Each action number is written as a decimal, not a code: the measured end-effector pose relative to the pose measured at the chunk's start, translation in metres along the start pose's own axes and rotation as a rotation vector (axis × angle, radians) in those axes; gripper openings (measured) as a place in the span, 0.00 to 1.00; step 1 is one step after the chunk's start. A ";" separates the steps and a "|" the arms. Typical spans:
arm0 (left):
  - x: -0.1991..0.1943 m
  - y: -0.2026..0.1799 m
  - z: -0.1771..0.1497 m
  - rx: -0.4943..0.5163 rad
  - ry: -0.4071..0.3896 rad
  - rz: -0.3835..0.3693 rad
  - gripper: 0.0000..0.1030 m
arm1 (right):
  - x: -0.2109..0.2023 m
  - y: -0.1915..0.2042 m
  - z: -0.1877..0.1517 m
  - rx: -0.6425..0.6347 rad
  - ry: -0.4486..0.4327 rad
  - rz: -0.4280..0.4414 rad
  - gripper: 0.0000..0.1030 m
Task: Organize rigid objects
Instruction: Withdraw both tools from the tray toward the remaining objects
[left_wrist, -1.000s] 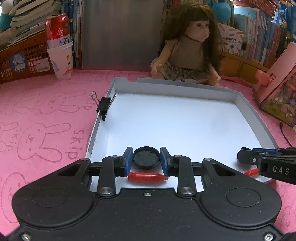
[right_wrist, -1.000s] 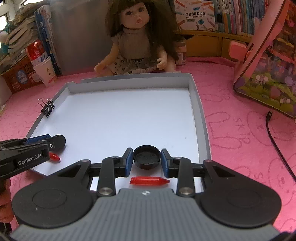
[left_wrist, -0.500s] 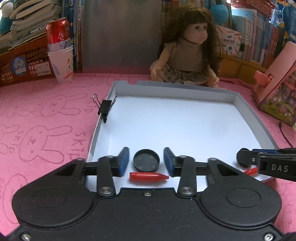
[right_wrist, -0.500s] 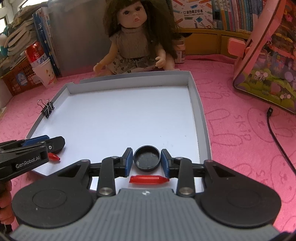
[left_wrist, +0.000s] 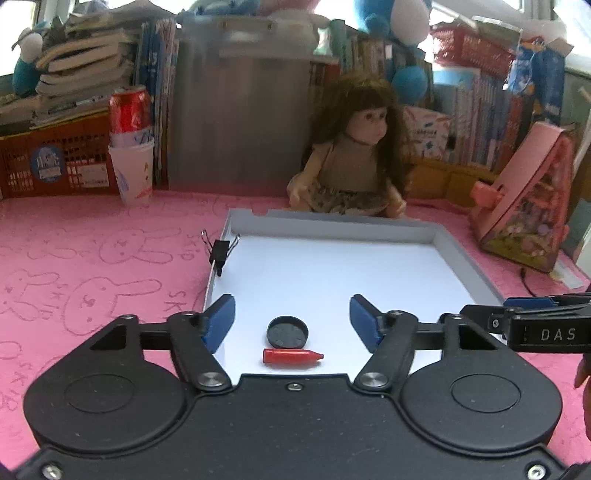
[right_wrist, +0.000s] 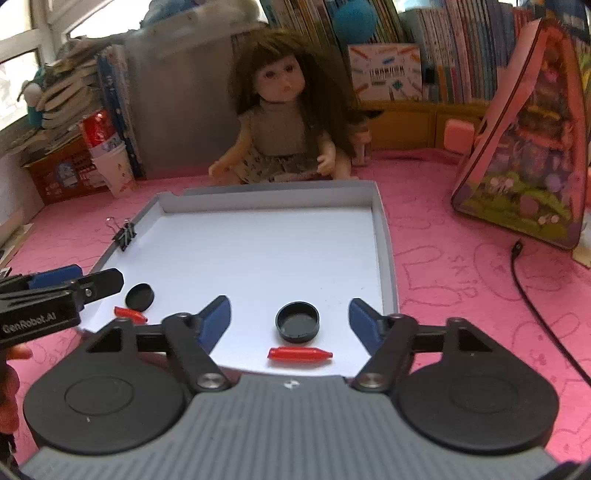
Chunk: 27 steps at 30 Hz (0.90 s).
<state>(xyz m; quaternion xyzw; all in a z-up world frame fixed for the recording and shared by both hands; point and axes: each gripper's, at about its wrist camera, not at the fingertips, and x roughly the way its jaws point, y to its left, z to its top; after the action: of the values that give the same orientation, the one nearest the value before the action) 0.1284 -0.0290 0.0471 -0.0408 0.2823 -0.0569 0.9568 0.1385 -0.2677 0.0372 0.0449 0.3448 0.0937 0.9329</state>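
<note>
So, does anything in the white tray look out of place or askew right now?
Little stands out. Two round black plastic caps and two red pointed pen caps lie flat in the shallow white cardboard tray. Only the black metal binder clip looks odd, clamped on the tray's left wall.

Whole table's under a pink cloth (left_wrist: 92, 266) with bunny outlines and "SKIP" drawn in darker pink. White tray (right_wrist: 388, 258) with grey walls, two black caps (right_wrist: 297, 321) (right_wrist: 139, 296) and two red crayon-looking bits (right_wrist: 300, 353) (right_wrist: 130, 314) in it. Black clip (left_wrist: 219, 251) at the tray's 9 o'clock. Doll (right_wrist: 280, 122) has brown hair, beige top, patterned skirt. Red can (left_wrist: 129, 110) in a white cup (left_wrist: 133, 173), orange crate (left_wrist: 55, 162).
</note>
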 end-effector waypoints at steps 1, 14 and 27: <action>-0.006 0.000 -0.001 0.001 -0.014 -0.004 0.69 | -0.005 0.001 -0.002 -0.009 -0.012 -0.001 0.83; -0.066 0.011 -0.036 0.012 -0.063 -0.030 0.73 | -0.056 0.016 -0.043 -0.134 -0.144 -0.015 0.87; -0.102 0.019 -0.082 0.054 -0.031 -0.037 0.74 | -0.072 0.020 -0.090 -0.172 -0.224 -0.016 0.88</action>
<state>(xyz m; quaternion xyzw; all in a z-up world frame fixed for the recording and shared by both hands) 0.0004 -0.0004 0.0311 -0.0211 0.2651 -0.0815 0.9605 0.0232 -0.2608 0.0182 -0.0279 0.2293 0.1100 0.9667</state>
